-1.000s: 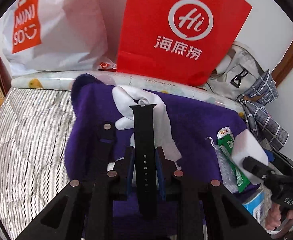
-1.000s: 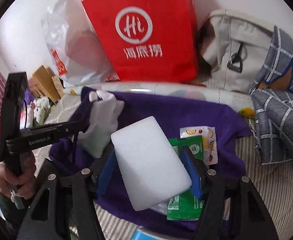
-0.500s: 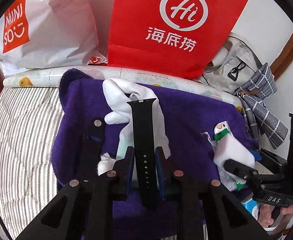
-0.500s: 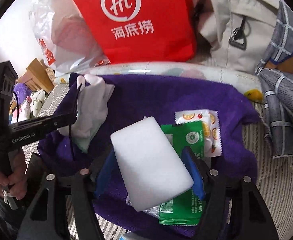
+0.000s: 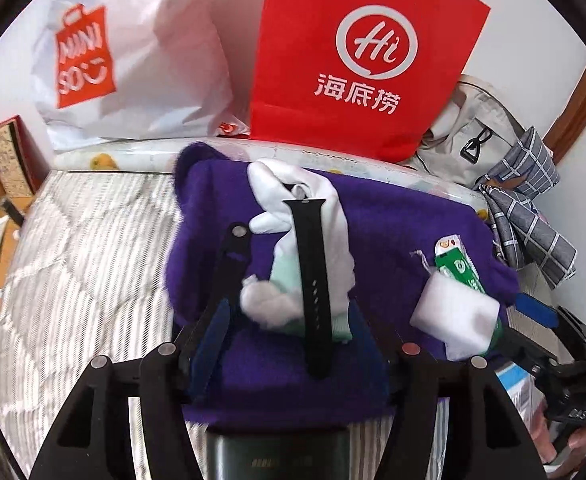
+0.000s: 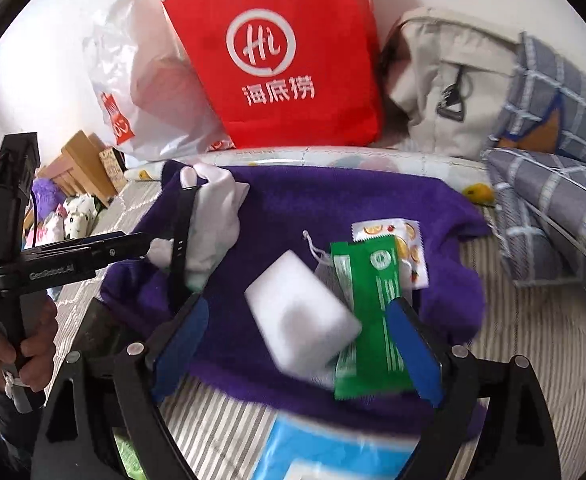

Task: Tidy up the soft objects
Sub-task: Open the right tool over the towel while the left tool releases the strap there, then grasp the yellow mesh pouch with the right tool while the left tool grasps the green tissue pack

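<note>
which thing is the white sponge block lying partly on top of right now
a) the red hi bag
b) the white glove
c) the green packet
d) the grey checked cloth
c: in the right wrist view the white sponge block covers the left edge of the green packet on the purple towel, between the open fingers of the right gripper, apart from the white glove.

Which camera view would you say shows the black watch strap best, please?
The left wrist view: the black watch strap runs down the middle, its holes and end visible, across the white cloth. The right wrist view shows it narrow at the left.
</note>
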